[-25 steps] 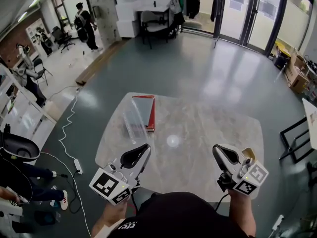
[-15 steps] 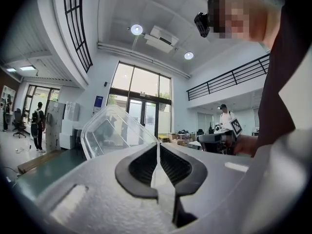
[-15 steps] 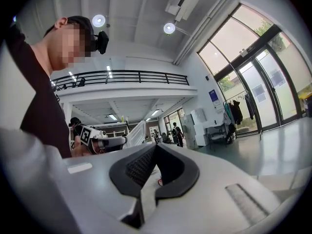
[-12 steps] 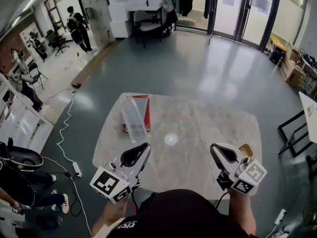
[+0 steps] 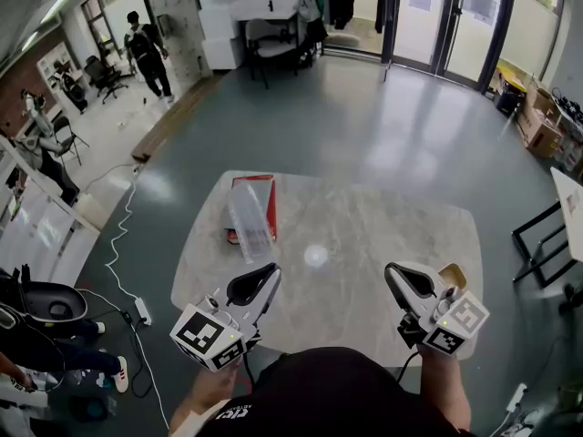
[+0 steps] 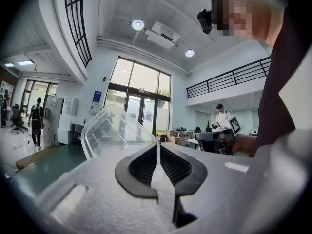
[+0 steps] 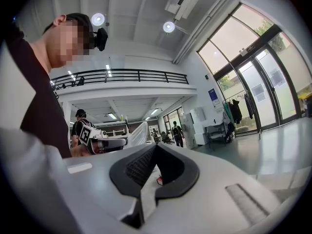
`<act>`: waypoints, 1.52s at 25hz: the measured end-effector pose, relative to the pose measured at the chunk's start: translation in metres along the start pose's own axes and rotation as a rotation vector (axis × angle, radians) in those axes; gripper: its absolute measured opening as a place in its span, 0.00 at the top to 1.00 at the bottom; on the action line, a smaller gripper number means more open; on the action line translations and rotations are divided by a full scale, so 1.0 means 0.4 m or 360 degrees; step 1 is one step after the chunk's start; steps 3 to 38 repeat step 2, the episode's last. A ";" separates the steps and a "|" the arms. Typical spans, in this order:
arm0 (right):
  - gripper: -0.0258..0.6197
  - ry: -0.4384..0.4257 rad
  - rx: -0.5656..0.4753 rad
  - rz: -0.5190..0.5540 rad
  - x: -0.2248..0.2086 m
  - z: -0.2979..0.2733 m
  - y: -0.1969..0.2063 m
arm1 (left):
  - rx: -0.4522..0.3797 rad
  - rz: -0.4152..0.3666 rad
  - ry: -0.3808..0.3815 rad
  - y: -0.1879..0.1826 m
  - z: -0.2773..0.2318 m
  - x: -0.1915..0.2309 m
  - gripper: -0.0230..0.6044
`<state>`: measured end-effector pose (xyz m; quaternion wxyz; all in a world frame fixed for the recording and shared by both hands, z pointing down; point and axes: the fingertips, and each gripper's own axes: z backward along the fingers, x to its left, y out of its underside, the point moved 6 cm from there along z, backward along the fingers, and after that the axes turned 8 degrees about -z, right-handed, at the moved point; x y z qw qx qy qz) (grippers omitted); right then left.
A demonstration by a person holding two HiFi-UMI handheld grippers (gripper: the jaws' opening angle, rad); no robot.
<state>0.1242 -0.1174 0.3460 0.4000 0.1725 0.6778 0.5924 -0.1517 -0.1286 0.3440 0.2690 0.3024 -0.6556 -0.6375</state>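
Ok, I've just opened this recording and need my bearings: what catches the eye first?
A clear plastic container lies on a red box at the far left of the marble table. Nearer the person, the left gripper and right gripper hang over the table's near edge, both shut with nothing between them.
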 end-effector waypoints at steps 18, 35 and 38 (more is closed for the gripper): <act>0.96 -0.0001 0.0003 -0.0004 -0.001 -0.004 0.001 | 0.0010 0.0019 0.0005 0.005 -0.002 0.001 0.93; 0.96 -0.0001 0.0003 -0.0004 -0.001 -0.004 0.001 | 0.0010 0.0019 0.0005 0.005 -0.002 0.001 0.93; 0.96 -0.0001 0.0003 -0.0004 -0.001 -0.004 0.001 | 0.0010 0.0019 0.0005 0.005 -0.002 0.001 0.93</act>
